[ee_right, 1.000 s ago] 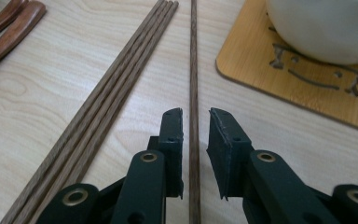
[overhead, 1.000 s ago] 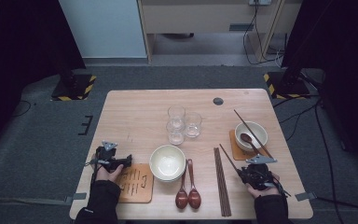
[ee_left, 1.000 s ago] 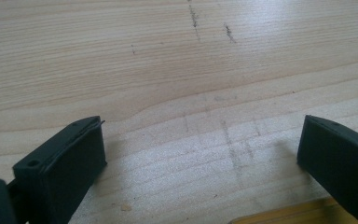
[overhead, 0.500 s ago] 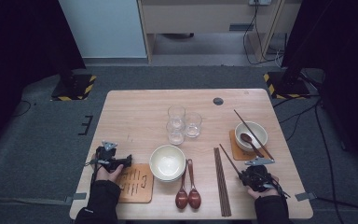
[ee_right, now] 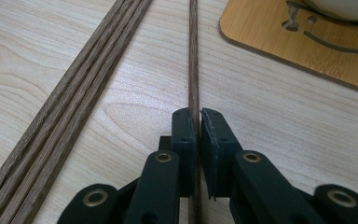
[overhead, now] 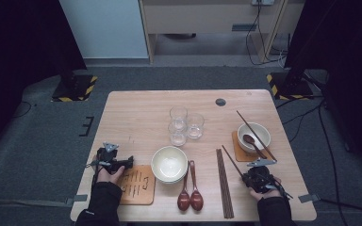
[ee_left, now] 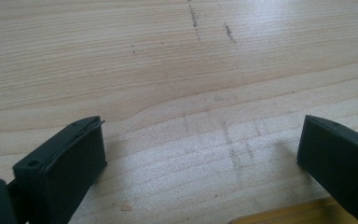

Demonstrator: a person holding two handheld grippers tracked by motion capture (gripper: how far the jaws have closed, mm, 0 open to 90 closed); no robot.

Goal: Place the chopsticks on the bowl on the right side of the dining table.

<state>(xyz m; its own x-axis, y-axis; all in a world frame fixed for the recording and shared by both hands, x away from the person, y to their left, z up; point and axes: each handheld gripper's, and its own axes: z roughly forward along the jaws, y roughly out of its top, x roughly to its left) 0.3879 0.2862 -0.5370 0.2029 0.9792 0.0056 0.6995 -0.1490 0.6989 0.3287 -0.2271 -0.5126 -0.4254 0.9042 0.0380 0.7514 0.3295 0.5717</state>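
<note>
My right gripper lies low on the table at the front right. Its jaws have just been closing and now pinch a single dark wooden chopstick near its close end. That chopstick runs diagonally away toward the right coaster. My left gripper rests at the front left, pointing right. Its jaws stand wide open over bare wood with nothing between them. A corner of the left coaster is near its right jaw.
A bundle of chopsticks lies left of the held one. A small bowl with a spoon and a chopstick sits on the right coaster. A cream bowl, two spoons, three glasses and the left coaster are mid-table.
</note>
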